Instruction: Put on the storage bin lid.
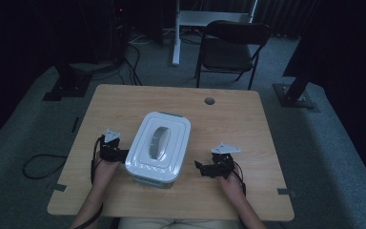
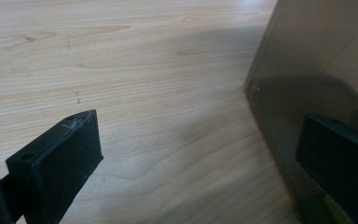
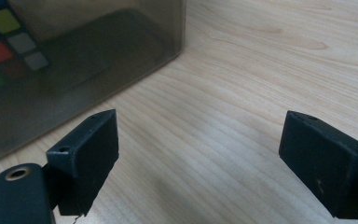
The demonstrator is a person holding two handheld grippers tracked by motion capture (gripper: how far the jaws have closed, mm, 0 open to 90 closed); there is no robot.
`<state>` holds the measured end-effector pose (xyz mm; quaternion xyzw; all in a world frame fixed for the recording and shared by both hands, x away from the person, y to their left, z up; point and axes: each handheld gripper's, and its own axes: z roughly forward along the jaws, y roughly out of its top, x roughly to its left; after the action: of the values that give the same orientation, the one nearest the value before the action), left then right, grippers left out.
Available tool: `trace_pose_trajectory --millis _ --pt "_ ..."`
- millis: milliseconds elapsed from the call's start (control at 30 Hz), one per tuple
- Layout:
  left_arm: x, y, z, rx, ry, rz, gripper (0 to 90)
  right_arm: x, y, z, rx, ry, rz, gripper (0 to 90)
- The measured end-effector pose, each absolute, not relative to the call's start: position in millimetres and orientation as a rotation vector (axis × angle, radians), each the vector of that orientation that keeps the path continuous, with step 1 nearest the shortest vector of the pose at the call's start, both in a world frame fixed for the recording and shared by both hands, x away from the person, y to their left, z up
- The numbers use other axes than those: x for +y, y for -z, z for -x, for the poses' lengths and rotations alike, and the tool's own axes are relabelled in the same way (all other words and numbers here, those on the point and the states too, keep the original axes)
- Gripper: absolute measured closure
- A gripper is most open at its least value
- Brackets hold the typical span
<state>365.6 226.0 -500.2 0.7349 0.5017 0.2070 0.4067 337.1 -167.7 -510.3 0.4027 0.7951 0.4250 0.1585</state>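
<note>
High view: a lidded storage box (image 1: pixel 158 148) with a white lid (image 1: pixel 159 141) and smoky see-through walls is seen on the wooden table (image 1: pixel 228 119), just short of centre. The left gripper (image 1: pixel 113 151) is placed at the box's 9 o'clock, close against its wall; the right gripper (image 1: pixel 205 168) lies near its 4 o'clock, apart from it.

Left gripper view: jaws are held wide apart, nothing between them; the box wall (image 2: pixel 317 84) is seen just past the right-hand jaw.

Right gripper view: jaws likewise spread and empty; coloured squares (image 3: pixel 9 42), perhaps a puzzle cube, are made out through the tinted wall.

Step judged: approach, box flanked but not yet gripped. Next move would call for the right gripper to be brought to 3 o'clock and a hold found on the lid edge or wall. Latches cannot be told.
</note>
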Motion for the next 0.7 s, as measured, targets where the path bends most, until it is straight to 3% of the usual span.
trace_pose_trajectory --millis 700 --pt "203 497 -363 1.206 -0.511 -1.898 1.0 -160 505 -350 2.207 -1.237 -1.176 11.7"
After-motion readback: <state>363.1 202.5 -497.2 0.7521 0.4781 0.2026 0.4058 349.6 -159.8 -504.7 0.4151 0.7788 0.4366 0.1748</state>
